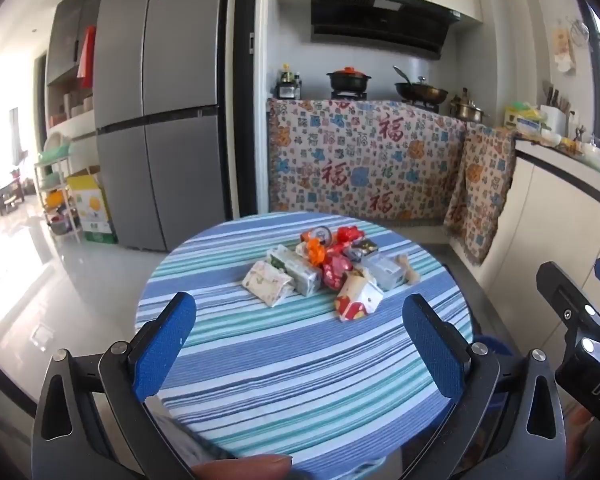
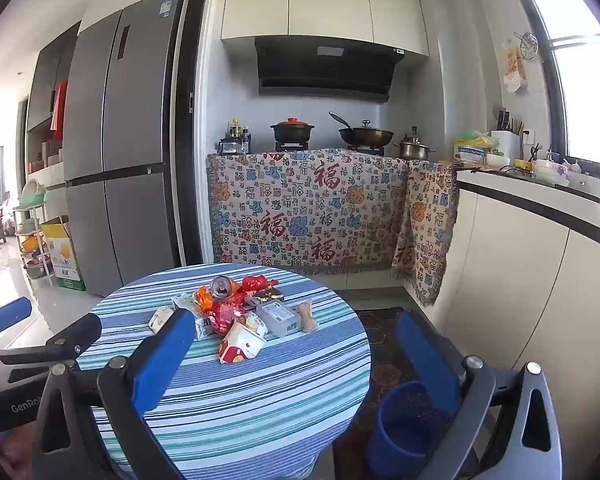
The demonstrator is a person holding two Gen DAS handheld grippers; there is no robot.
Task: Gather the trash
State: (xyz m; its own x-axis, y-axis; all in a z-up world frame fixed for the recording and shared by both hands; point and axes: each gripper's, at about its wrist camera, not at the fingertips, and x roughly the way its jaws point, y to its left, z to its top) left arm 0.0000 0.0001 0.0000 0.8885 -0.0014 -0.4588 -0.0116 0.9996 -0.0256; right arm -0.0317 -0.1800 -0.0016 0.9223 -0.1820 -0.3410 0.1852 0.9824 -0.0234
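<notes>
Both the left hand-held gripper and the right hand-held gripper are released, jaws wide and holding nothing, low in their frames and short of the trash pile, which sits heaped at the middle of the round striped desk. The pieces overlap closely, so closing on one wrapper could likely drag a neighbour, or send the drink can at the pile's far edge rolling off. The blue bin stands on the floor at lower right, so a loosely pinched piece could drop beside it.
</notes>
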